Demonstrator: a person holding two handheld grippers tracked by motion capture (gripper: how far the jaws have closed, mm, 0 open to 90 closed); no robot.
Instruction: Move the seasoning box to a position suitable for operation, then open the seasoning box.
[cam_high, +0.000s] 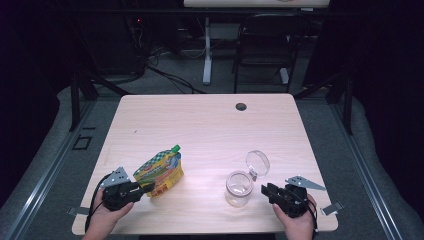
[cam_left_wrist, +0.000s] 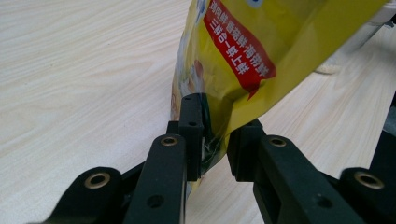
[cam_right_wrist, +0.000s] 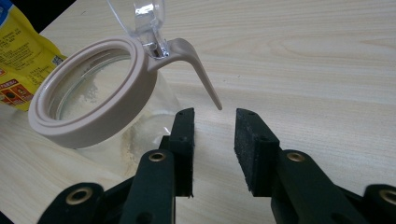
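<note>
A yellow and green spouted pouch (cam_high: 159, 172) stands tilted on the wooden table (cam_high: 200, 125) at the front left. My left gripper (cam_high: 147, 188) is beside its lower right corner. In the left gripper view the jaws (cam_left_wrist: 215, 140) pinch the pouch's (cam_left_wrist: 243, 42) bottom edge between their pads. A clear glass jar (cam_high: 238, 187) with a beige rim and its clear flip lid (cam_high: 257, 162) swung up stands at the front right. My right gripper (cam_high: 265, 190) sits just right of the jar, open. In the right gripper view its jaws (cam_right_wrist: 215, 126) hold nothing, with the jar (cam_right_wrist: 93, 93) close on the left.
A round cable hole (cam_high: 241, 106) sits near the table's far edge. A dark chair (cam_high: 264, 45) and a desk leg (cam_high: 207, 55) stand on the floor beyond the table. The table's front edge runs right below both hands.
</note>
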